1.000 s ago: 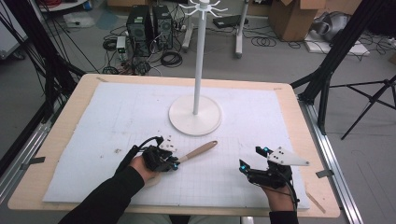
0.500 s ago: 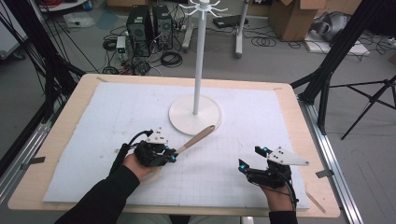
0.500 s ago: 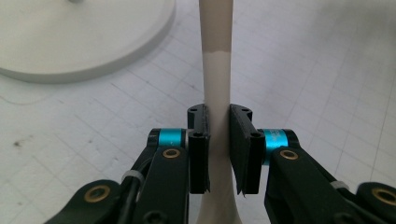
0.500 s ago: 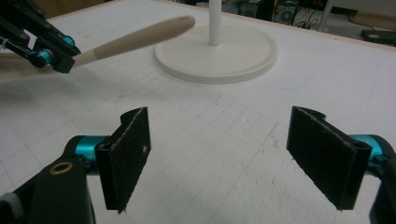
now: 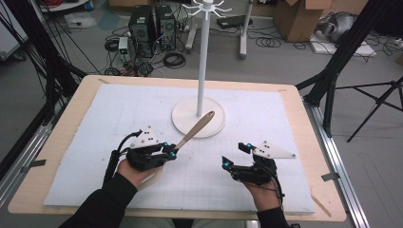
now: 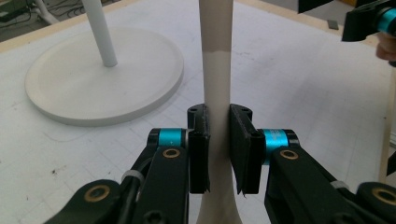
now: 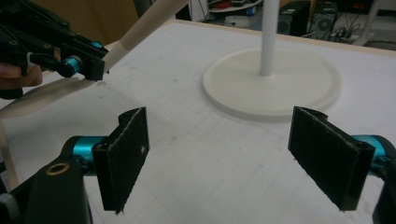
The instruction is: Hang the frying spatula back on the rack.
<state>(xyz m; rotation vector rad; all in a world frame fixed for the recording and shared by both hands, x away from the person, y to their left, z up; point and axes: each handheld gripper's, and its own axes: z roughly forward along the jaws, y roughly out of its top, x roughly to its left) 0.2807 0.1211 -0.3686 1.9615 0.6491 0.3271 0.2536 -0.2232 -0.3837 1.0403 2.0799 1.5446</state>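
Left gripper: we see the left gripper (image 5: 170,151) at about 7 o'clock on the tabletop (image 5: 62,137), held in the person's left hand (image 5: 133,172); its jaws pinch the handle of a wooden spoon (image 5: 195,130).
Spoon: in the left gripper view the spoon (image 6: 215,70) runs straight up between the two black jaws, clamped on its pale handle; from above we see it raised off the mat, slanting toward 1 o'clock, its far end over the rim of the stand's base.
Right gripper: the right gripper (image 5: 234,156) sits at about 5 o'clock in the right hand (image 5: 262,197); in its own view its jaws stand spread wide with nothing between them.
Stand: a white stand (image 5: 198,116) with a round base and tall pole rises near the centre, toward 12 o'clock.
Mat: a white gridded mat (image 5: 285,123) covers most of the tabletop.
Gap: we see the two grippers well apart.
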